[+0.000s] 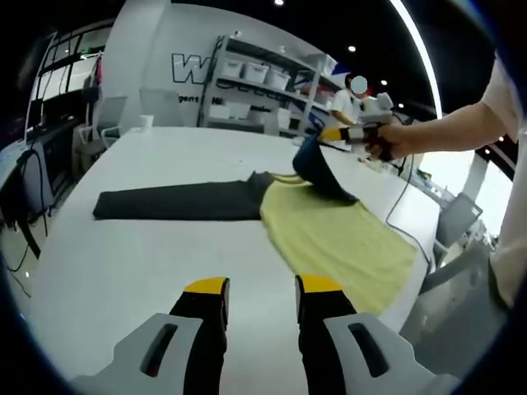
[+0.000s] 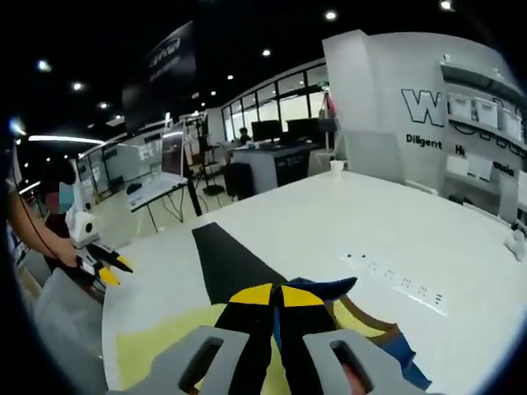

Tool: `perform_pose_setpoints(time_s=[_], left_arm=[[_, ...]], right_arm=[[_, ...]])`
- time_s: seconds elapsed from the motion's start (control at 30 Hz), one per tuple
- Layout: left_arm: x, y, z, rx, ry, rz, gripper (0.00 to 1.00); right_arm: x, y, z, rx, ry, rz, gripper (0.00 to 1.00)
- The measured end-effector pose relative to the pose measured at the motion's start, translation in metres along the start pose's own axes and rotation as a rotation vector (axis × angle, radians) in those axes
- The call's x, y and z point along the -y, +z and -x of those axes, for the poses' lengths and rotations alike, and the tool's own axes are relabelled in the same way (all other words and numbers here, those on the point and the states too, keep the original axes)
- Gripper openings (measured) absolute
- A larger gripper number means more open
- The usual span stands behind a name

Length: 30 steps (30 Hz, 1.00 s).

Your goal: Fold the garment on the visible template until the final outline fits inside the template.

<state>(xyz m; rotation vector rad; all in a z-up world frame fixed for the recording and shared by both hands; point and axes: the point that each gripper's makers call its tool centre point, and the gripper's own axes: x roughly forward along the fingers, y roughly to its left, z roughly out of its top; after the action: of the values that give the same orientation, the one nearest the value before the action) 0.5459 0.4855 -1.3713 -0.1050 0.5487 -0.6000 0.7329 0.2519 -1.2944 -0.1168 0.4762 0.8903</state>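
Your right tool [image 2: 278, 298] is pinched closed on the dark garment's [image 1: 189, 201] edge, lifting it above the yellow template [image 1: 346, 239]. Your left tool [image 1: 260, 290] hovers open and empty over the desk [image 1: 123, 263], near the template. Pull too hard and the template could drag. The garment lies long and flat, one end overlapping the template.

Large white smooth-surfaced worktop [image 1: 165, 148] as landmark. Beyond its far edge: white wall with big dark lettering [image 2: 428, 107] and a grey metal shelving rack holding white storage bins [image 1: 263, 82]. Off one long side: dark desks with black computer monitors [image 2: 280, 132] before a row of tall glazed windows [image 2: 272, 95]. Overhead: black ceiling with small round recessed lights [image 2: 329, 15].
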Motion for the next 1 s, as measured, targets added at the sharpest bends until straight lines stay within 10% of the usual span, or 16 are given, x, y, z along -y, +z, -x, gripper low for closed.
perform_pose_setpoints(time_s=[1.0], left_arm=[[-0.003,-0.009,0.002,-0.028,0.007,0.007,0.30]], right_arm=[[-0.035,-0.063,-0.066,-0.177,0.017,0.219,0.00]])
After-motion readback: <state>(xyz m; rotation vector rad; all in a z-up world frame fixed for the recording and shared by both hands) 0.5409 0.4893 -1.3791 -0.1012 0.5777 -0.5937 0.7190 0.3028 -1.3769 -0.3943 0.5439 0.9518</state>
